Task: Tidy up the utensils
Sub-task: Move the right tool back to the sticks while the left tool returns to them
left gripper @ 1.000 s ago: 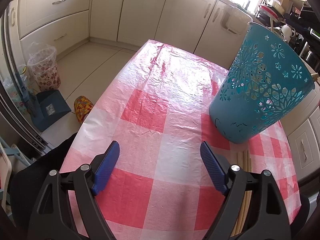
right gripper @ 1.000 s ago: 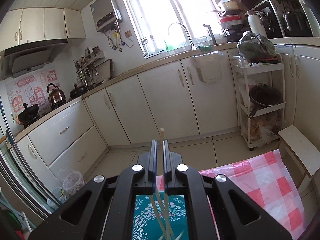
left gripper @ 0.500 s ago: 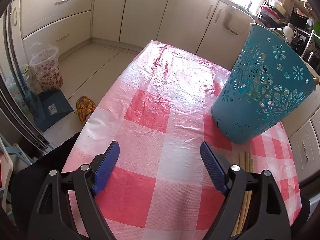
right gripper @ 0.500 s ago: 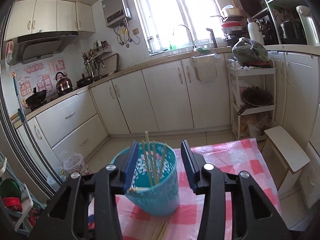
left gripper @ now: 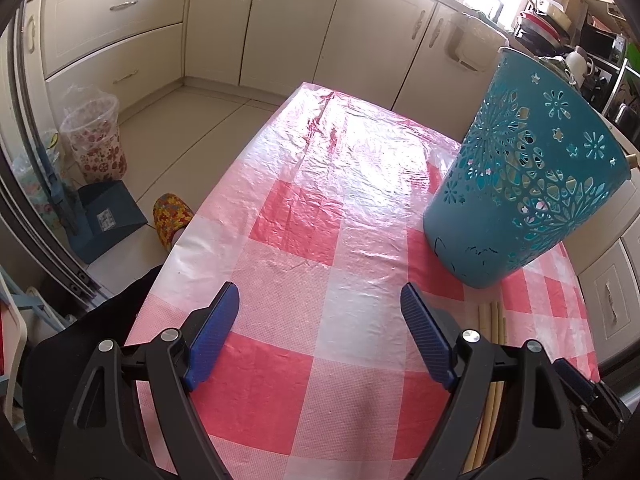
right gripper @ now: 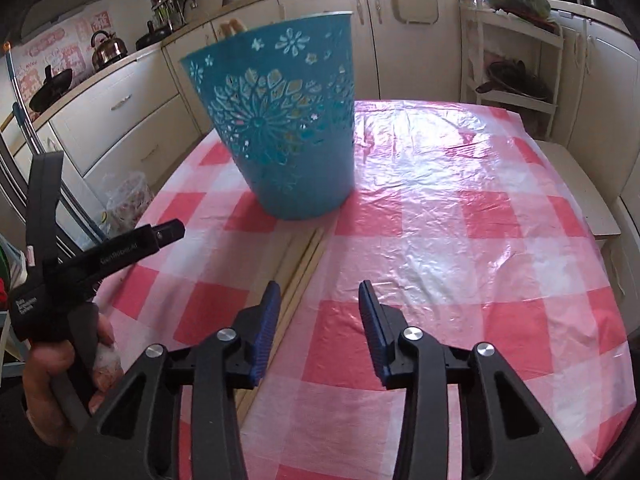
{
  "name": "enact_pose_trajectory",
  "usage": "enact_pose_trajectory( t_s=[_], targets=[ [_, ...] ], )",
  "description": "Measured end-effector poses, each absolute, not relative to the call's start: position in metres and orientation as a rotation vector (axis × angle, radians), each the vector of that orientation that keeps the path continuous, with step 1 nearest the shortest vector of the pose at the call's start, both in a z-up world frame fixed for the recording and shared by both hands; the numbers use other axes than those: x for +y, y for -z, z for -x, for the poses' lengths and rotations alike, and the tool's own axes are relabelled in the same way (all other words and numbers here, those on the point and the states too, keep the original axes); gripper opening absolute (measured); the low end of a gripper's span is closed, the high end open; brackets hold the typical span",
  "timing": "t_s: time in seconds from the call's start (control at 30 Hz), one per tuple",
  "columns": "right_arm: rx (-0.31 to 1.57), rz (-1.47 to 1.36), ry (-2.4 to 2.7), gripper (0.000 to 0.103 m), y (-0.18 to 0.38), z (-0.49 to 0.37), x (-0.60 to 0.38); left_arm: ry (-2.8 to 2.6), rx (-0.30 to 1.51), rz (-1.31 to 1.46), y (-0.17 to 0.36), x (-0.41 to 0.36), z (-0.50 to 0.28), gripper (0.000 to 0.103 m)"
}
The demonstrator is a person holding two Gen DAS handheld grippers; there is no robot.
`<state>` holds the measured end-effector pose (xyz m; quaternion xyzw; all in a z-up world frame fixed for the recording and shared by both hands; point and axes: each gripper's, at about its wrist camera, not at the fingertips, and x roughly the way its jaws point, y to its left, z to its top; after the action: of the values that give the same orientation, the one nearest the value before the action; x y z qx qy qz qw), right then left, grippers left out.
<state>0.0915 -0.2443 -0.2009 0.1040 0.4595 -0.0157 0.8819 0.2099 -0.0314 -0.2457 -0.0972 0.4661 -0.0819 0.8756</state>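
Nearest, right gripper [right gripper: 318,320] angled down over the table, jaws closing, nothing between them. Loose pale wooden chopsticks [right gripper: 298,270] lie on the red-and-white checked plastic tablecloth [right gripper: 460,240], just beside its left pad. Best shift left, straddle one stick, pinch near mid-length. Left gripper [left gripper: 320,330] hangs wide apart, empty, tilted downward. Beyond, teal perforated plastic basket [right gripper: 280,128] stands upright, stick ends showing above its rim.
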Motion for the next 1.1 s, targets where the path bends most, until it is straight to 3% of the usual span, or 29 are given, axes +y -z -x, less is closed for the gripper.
enact_pose_trajectory(
  t_s=[0.53, 1.1],
  targets=[
    [1.016, -0.213, 0.076, 0.030, 0.221, -0.105, -0.238, 0.176, 0.974, 0.211, 0.246, -0.032, -0.211, 0.079],
    [1.058, -0.009, -0.016, 0.014, 0.221, -0.096, -0.248, 0.216, 0.907, 0.099, 0.236, -0.051, -0.200, 0.080]
  ],
)
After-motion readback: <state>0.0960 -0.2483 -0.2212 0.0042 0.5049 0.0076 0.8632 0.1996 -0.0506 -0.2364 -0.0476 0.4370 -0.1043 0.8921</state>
